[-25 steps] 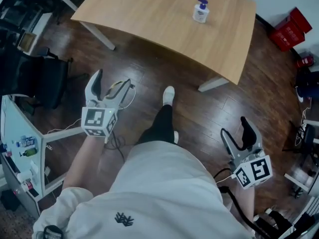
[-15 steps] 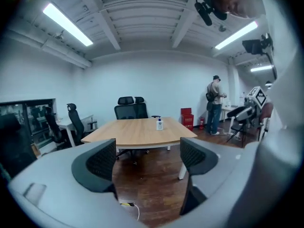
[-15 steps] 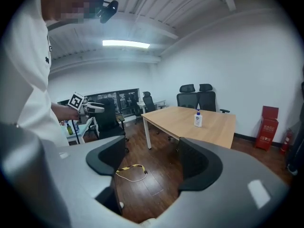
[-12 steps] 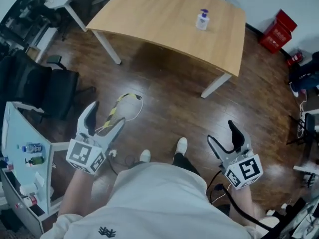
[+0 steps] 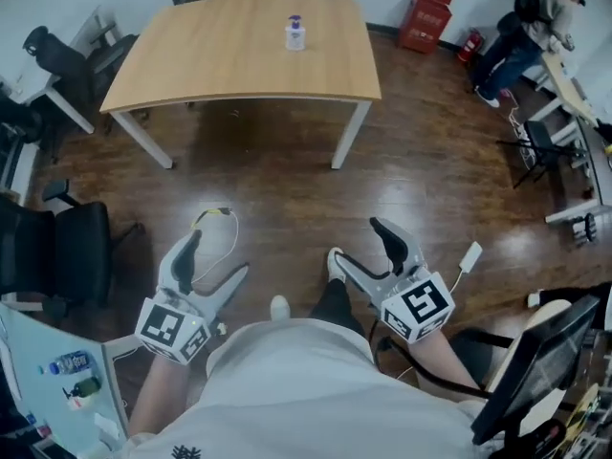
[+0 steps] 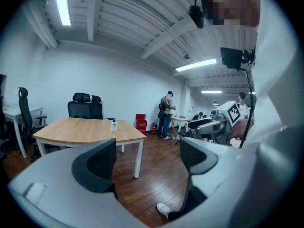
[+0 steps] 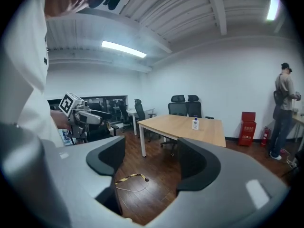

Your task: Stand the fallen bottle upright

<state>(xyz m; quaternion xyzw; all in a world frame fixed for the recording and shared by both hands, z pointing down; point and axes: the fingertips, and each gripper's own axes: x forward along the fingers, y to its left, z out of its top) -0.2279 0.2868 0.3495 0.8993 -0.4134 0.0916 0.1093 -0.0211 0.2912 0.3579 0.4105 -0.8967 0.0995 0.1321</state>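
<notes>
A small white pump bottle (image 5: 295, 33) with a blue cap stands upright on the far side of the wooden table (image 5: 201, 65). It also shows small and distant as the bottle (image 6: 113, 125) in the left gripper view and the bottle (image 7: 195, 123) in the right gripper view. My left gripper (image 5: 212, 261) is open over the dark wood floor, far short of the table. My right gripper (image 5: 361, 245) is open too, beside my shoe. Nothing lies between the jaws of the left gripper (image 6: 147, 158) or the right gripper (image 7: 149, 163).
A yellow-and-black cable (image 5: 215, 220) lies on the floor ahead of the left gripper. Black office chairs (image 5: 72, 256) stand at the left and behind the table. Red crates (image 5: 427, 1) sit by the far wall. A person (image 5: 535, 17) stands at desks on the right.
The head view has swung left and pulled back, so the table and bottle now sit farther off at top centre. Both grippers stay open and low, now closer together.
</notes>
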